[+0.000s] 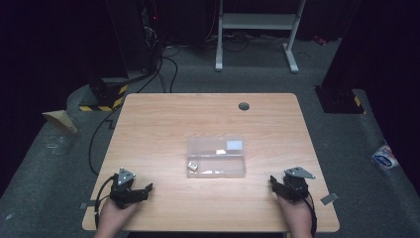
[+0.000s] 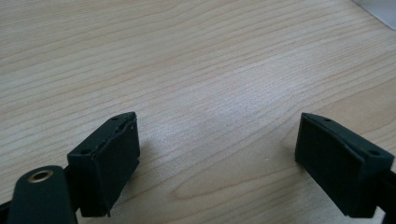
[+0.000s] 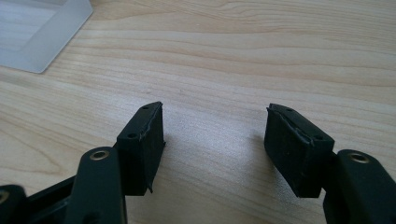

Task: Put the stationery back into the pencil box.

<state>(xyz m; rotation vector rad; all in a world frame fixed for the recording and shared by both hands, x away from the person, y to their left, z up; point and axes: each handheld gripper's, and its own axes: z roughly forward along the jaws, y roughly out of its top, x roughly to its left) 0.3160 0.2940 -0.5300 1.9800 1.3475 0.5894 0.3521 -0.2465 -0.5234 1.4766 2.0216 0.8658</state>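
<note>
The counter (image 1: 163,119) is a light wood-grain top. A clear plastic box (image 1: 216,157) lies near its middle, long side running left to right, with a small pale item (image 1: 192,166) inside at its near left corner and a white label (image 1: 234,145) toward its far right. What the small item is cannot be told at this size.

**Step in hand, as judged:** both tools rest at the near edge, well apart from the box, so the work reads as either about to begin or just finished.

**Procedure for a clean approach to the box:**
1. Bring both tools inward together, one toward each short end.
2. Keep the jaws level with the counter so the pads meet the thin walls squarely.
3. Close slowly. Clear plastic is likely slick and light, and the box may skid if one side touches first.
4. Steady one end before working on the lid or the contents.

**Pose:**
- The left hand-held gripper (image 1: 140,191) sits at the near left, its jaws pointing right toward the box. In the left gripper view its jaws stand wide apart over bare wood, nothing between them. A box corner (image 2: 380,8) shows at the far right.
- The right hand-held gripper (image 1: 275,184) sits at the near right, aimed far and slightly left. Its jaws are parted and empty, gripping nothing, with a box corner (image 3: 42,30) at the far left.
</note>
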